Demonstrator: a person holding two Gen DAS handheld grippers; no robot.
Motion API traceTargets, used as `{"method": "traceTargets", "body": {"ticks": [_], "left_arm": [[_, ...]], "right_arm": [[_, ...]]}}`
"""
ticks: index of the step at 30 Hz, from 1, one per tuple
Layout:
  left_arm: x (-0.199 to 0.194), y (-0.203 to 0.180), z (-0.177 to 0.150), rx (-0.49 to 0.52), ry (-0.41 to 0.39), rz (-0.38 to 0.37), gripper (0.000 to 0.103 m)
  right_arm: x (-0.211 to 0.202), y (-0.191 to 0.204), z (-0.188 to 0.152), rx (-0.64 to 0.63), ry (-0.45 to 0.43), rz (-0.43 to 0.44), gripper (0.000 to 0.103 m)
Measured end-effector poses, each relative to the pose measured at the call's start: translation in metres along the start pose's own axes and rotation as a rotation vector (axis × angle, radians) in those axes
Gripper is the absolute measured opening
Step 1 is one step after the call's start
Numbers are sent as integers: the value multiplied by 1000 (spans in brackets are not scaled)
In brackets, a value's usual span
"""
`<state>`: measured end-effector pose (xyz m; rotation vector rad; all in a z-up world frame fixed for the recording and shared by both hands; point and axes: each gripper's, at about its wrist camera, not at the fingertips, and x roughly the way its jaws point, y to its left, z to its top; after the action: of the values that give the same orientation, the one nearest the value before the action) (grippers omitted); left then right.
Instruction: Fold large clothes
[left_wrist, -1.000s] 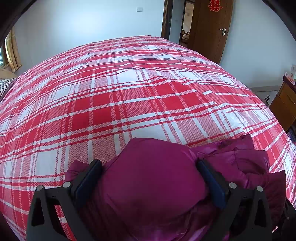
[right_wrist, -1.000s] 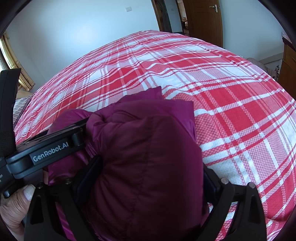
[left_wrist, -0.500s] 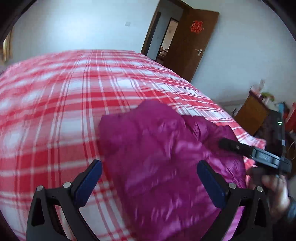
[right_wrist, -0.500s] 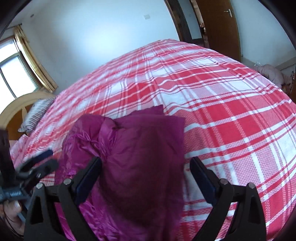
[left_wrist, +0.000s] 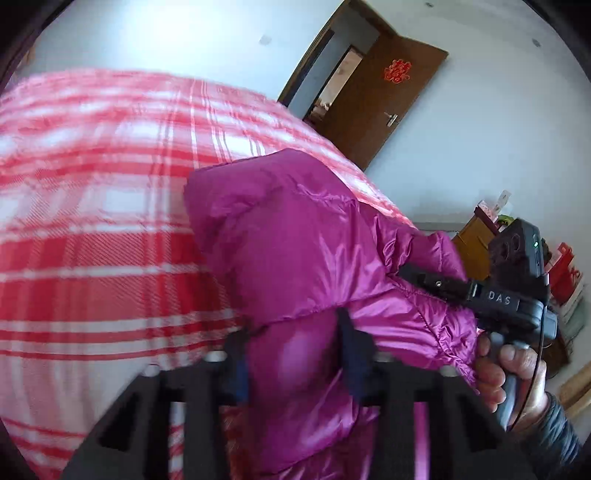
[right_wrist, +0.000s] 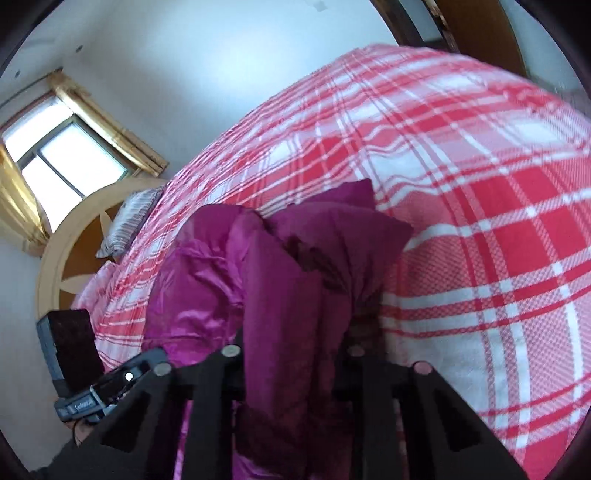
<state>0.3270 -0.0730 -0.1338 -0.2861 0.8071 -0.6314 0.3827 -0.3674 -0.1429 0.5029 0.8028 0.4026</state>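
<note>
Right now my left gripper (left_wrist: 295, 354) is clamped on a bunched fold of the magenta puffer jacket (left_wrist: 295, 236), its two fingers (left_wrist: 351, 354) pinched in with the shiny fabric squeezed between them. My right gripper (right_wrist: 295, 354) is clamped on the same jacket (right_wrist: 280, 280), a thick dark fold of it running down between the fingers (right_wrist: 229, 354).

From my left wrist view, the jacket rises as a puffy mound above the fingers and sits over the red and white plaid bedspread (left_wrist: 92, 221), which is blurred here. My right gripper (left_wrist: 436, 282) shows at the right edge of that view, its black tip pressed into the jacket's side, with my right hand (left_wrist: 513, 373) wrapped around the handle. Behind it I can see a brown door (left_wrist: 384, 99) standing open with a red ornament on it, and a wooden cabinet (left_wrist: 476, 247) against the white wall.

From my right wrist view, the jacket lies gathered in folds on the bedspread (right_wrist: 480, 221), near its closer edge. The left gripper's body (right_wrist: 107, 391) shows at the lower left. Farther back there is a striped pillow (right_wrist: 129, 221) by a rounded wooden headboard (right_wrist: 70, 243), and a window (right_wrist: 62, 162) with yellow curtains.
</note>
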Motion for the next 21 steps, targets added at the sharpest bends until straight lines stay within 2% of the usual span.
{"method": "traceTargets", "body": {"ticks": [3,4,8,13,16,21], "left_arm": [[-40,-7,3,44,-62,49,32],[-60,-9,5,60,-96,68,32],[-115,-1,9,84,-145,172,32],[-173,41,8,43,-183,336,32],[-204,79,3,-6,-197,428,32],[-230,131,-11,-77,-187,558,32]], "right_arm": [[-6,31,1,-31,-16,29,22],[-6,44,2,-42,-19,51,22],[7,98,5,-70,-3,156,21],[68,179,2,-130,97,273,21],[113,228,-8,-161,176,340,21],[182,298,-33,-209,300,409,21]]}}
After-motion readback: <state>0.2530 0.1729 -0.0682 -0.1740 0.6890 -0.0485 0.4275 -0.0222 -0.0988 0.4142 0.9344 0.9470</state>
